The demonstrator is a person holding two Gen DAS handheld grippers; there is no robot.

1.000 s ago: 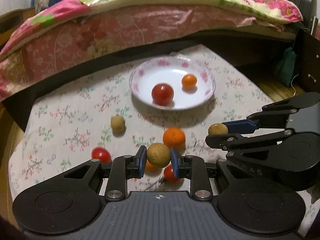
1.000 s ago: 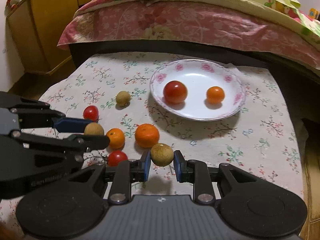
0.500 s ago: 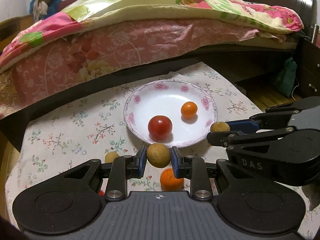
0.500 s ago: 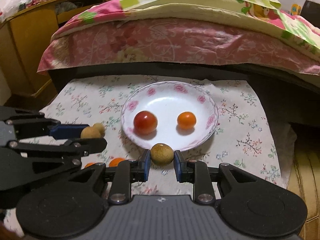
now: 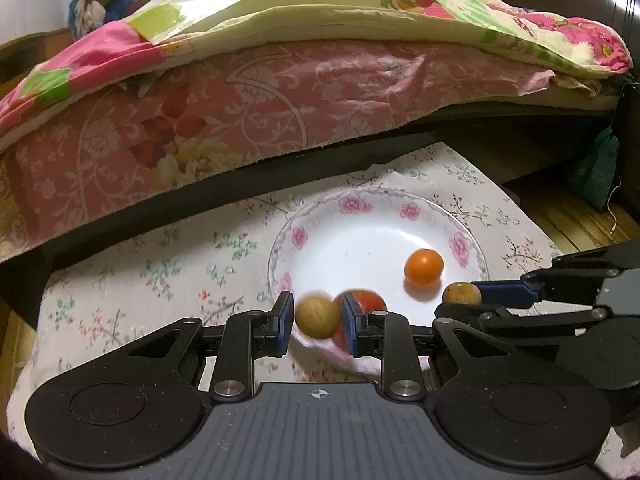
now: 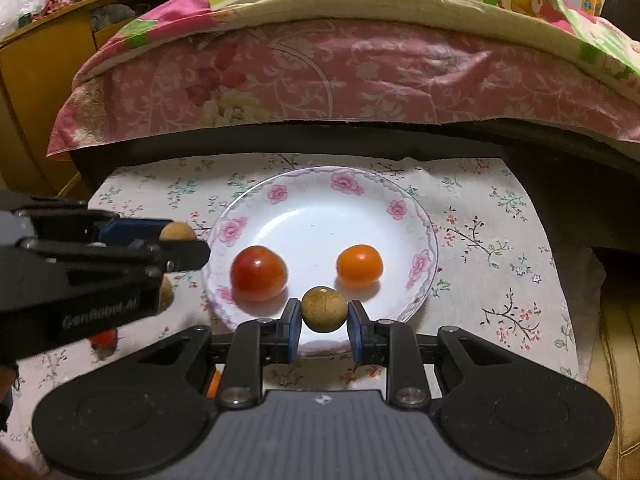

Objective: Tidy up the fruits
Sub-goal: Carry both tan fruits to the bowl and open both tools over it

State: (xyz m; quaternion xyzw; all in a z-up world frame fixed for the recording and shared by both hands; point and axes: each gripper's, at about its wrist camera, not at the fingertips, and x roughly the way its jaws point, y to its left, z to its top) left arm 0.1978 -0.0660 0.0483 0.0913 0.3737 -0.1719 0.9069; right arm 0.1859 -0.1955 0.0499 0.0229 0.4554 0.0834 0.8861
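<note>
A white plate with pink flowers (image 5: 464,246) (image 6: 400,210) lies on the floral cloth and holds a red tomato (image 6: 259,273) (image 5: 370,300) and a small orange (image 6: 359,266) (image 5: 424,268). My left gripper (image 5: 316,318) has its pads slightly parted around a tan round fruit (image 5: 318,317), which looks blurred, over the plate's near left rim. My right gripper (image 6: 324,316) is shut on another tan round fruit (image 6: 324,309) over the plate's near rim. Each gripper shows in the other's view, the left (image 6: 176,236) and the right (image 5: 460,294).
A bed with pink floral bedding (image 6: 340,64) runs close behind the low table. A wooden cabinet (image 6: 36,80) stands at the left. Loose fruits lie on the cloth left of the plate: a tan one (image 6: 166,291), a red one (image 6: 105,338) and an orange one (image 6: 214,386).
Both grippers carried their tan fruits forward from the loose fruits to the plate's near rim. The left pads have parted slightly and its fruit now looks blurred.
</note>
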